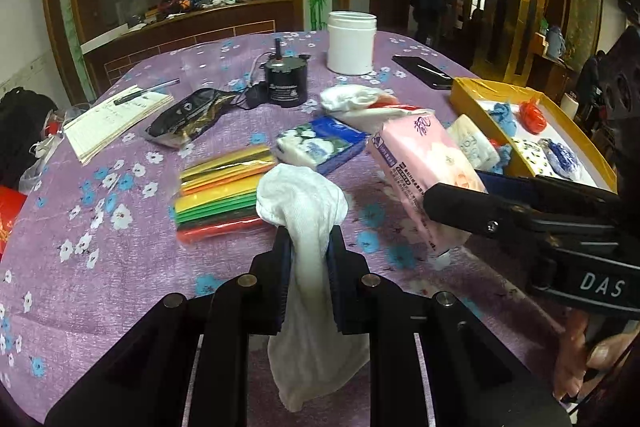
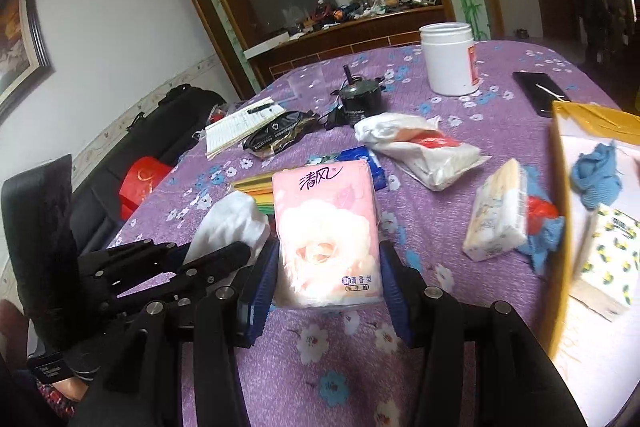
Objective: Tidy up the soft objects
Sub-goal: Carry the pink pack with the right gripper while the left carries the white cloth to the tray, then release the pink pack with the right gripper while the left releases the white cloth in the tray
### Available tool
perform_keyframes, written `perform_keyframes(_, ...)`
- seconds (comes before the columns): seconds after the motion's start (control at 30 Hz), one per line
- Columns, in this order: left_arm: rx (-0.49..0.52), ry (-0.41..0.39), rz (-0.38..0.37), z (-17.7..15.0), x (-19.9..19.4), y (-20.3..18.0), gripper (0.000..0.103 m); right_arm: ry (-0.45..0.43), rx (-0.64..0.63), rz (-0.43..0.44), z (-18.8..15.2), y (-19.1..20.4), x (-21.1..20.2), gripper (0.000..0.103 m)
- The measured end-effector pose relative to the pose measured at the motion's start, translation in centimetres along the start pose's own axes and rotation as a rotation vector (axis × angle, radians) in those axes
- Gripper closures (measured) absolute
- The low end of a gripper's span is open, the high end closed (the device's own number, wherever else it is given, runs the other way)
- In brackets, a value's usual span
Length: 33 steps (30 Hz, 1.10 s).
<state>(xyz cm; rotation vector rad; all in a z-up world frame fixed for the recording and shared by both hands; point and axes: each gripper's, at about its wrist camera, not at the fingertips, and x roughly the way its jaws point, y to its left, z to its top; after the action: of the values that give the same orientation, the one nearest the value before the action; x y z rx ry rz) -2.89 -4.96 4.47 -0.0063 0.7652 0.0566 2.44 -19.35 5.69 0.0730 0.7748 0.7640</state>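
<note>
- The left tool (image 1: pixel 308 227) is clamped on a white sock (image 1: pixel 302 199), held above the tabletop (image 1: pixel 100 267); the toe bunches past the fingertips and the rest hangs down between the arms.
- The right tool (image 2: pixel 326 267) grips a pink tissue pack (image 2: pixel 326 231) by its sides, lifted off the purple flowered cloth.
- From the left wrist view, the pink pack sits at 3 o'clock of the sock.
- A yellow box (image 1: pixel 464 95) at 2 o'clock holds blue and red soft items.
- A pack of coloured sheets (image 1: pixel 220 195) lies just behind the sock.
</note>
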Motion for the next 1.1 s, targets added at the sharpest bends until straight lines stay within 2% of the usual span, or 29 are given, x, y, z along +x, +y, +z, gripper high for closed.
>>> perform_keyframes(0.3,0.054,-0.015,-0.054,1.3,-1.0,-3.5,0.088,-0.052,0.072,-0.012,-0.7,-2.6,-3.6,0.053)
perform_keyframes(0.5,0.116,-0.017,-0.174,3.2,-2.0,-8.2,0.088,-0.129,0.174,-0.061,-0.8,-6.3,-8.3,0.053)
perform_keyframes(0.7,0.170,-0.007,-0.306,4.6,-2.0,-13.3,0.088,-0.188,0.276,-0.152,-1.9,-11.0,-12.8,0.052)
perform_keyframes(0.93,0.222,0.037,-0.413,4.4,-0.8,-18.8,0.088,-0.149,0.316,-0.256,-3.7,-14.5,-15.3,0.052)
perform_keyframes(1.1,0.248,0.076,-0.442,4.0,0.2,-21.1,0.088,-0.072,0.348,-0.297,-5.0,-16.4,-15.1,0.051)
